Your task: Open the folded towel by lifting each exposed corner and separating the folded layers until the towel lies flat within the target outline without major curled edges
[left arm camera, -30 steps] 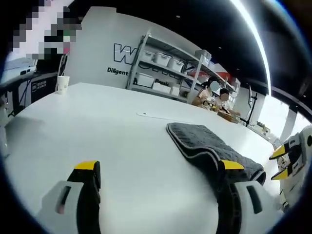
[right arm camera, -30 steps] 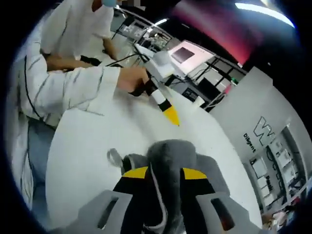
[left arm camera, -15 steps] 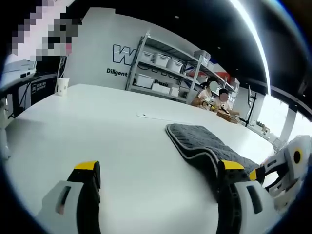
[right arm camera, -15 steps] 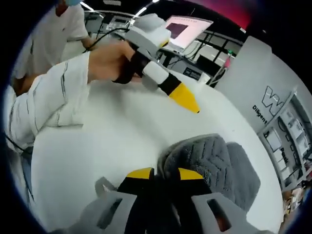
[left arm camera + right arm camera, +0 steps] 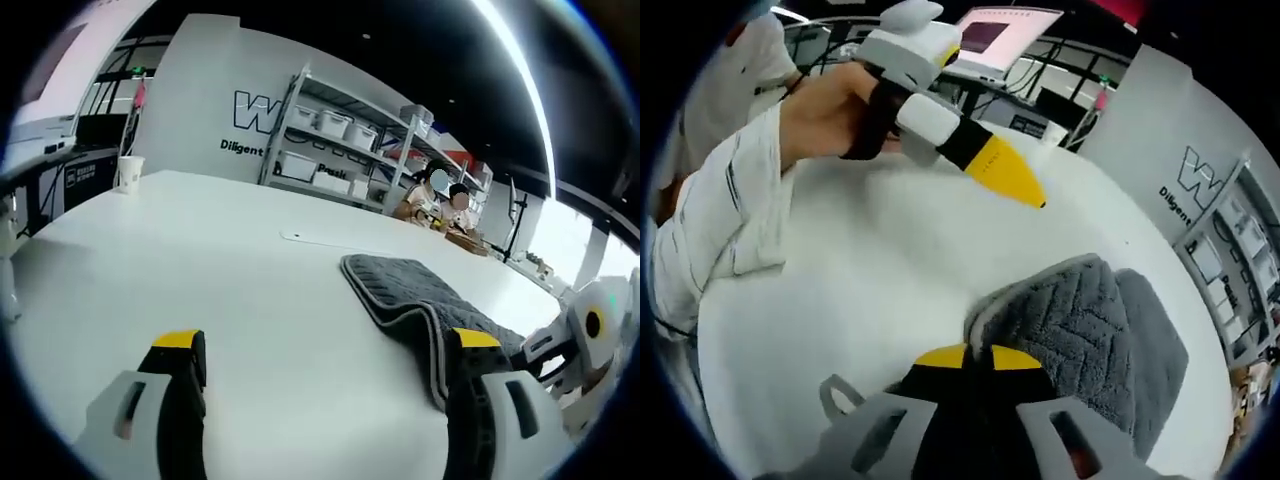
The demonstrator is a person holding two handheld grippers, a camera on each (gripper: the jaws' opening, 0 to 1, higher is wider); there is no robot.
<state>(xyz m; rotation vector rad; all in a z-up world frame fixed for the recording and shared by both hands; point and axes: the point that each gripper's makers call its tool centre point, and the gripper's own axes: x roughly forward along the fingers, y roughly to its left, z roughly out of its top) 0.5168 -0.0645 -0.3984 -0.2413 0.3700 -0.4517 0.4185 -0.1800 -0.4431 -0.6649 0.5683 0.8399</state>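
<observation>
Since a second ago my right hand-held gripper (image 5: 978, 357) has brought its yellow-tipped jaws together; they stood apart around the towel (image 5: 1080, 335) then, and now they meet, clenched on the raised near fold of the grey cloth.

In the left gripper view, the left hand-held gripper (image 5: 325, 345) is released, its two jaws wide apart over bare white bench (image 5: 200, 250) and holding nothing. The towel (image 5: 425, 300) lies folded on the bench, towards the edge on my right, its pale-edged layers stacked. Its near end rises just behind the right-hand jaw; I cannot tell whether they touch. The right hand-held gripper (image 5: 590, 340) comes in from the right side, beside the towel's near end. A paper cup (image 5: 128, 172) stands near the far left edge of the bench. Beyond the bench stand shelves (image 5: 350, 140) with white bins against a lettered wall, and two people sit at a far table.

In the right gripper view, the gripped fold stands up off the bench (image 5: 870, 260), and the rest of the towel spreads flat beyond it. The left hand-held gripper (image 5: 1005, 183) hangs above the bench, well apart from the towel, held by a hand (image 5: 830, 110) in a striped sleeve. A lit screen (image 5: 995, 25) glows behind it.
</observation>
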